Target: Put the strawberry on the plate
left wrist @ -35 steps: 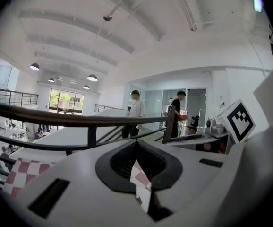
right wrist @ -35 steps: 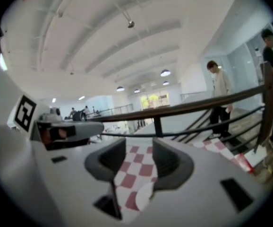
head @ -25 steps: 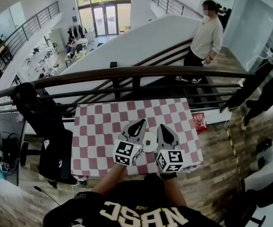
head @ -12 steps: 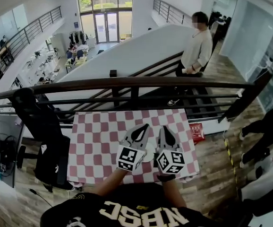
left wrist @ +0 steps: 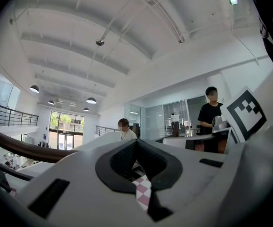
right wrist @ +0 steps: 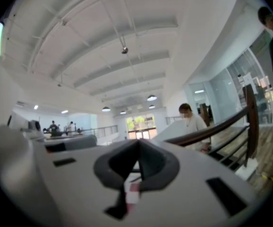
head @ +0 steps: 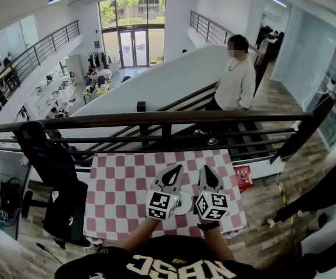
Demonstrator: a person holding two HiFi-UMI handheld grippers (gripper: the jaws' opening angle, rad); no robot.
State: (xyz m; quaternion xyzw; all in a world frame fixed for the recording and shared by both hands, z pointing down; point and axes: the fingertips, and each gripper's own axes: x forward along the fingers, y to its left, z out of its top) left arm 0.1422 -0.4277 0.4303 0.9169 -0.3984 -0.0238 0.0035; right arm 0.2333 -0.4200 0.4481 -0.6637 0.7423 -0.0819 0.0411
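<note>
Head view isn't showing the strawberry anywhere. It may be hiding under the grippers or on the covered part of the plate (head: 185, 206); can't tell. The plate is peeking out as a white sliver between the two marker cubes (head: 163, 205), sitting on the checkered tablecloth (head: 121, 185). From the plate, the left gripper (head: 175, 170) is hovering at 11 o'clock and the right gripper (head: 206, 170) at 1 o'clock, both pointing toward the railing (head: 156, 120). Both are holding their jaws pressed together with nothing between them. My read: locating the berry comes first, so tip the noses down. Then open one pair wide and squeeze lightly, since soft fruit bruises.
</note>
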